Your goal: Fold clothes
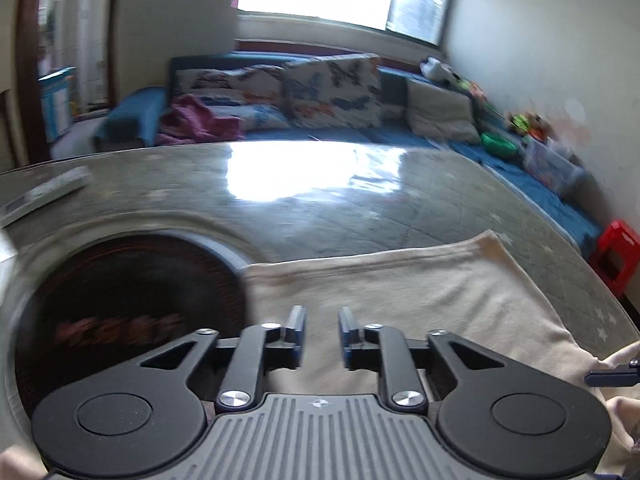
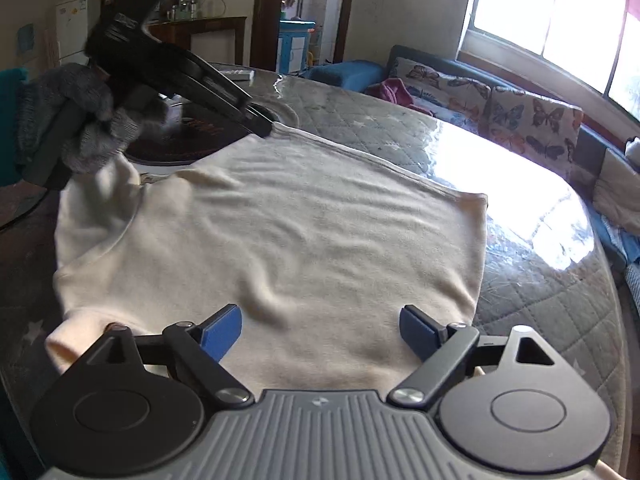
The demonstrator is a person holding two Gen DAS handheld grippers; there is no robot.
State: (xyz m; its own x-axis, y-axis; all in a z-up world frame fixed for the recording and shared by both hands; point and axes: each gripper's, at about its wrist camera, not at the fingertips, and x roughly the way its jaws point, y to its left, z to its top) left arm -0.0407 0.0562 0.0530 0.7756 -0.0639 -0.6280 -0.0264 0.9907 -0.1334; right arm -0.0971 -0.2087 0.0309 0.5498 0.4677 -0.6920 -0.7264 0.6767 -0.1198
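A cream garment [image 2: 288, 232] lies spread flat on a round table with a quilted grey cover [image 2: 360, 120]; it also shows in the left wrist view [image 1: 400, 292]. My left gripper [image 1: 322, 330] hovers over the garment's far corner, its jaws a narrow gap apart with nothing between them. In the right wrist view the left gripper [image 2: 264, 130] is at that far left corner of the garment. My right gripper [image 2: 320, 330] is wide open and empty above the garment's near edge.
A dark round inset [image 1: 132, 308] sits in the table left of the garment. A flat box [image 1: 44, 194] lies at the table's far left. A blue sofa with butterfly cushions [image 1: 332, 92] stands behind. A red stool [image 1: 616, 252] is at the right.
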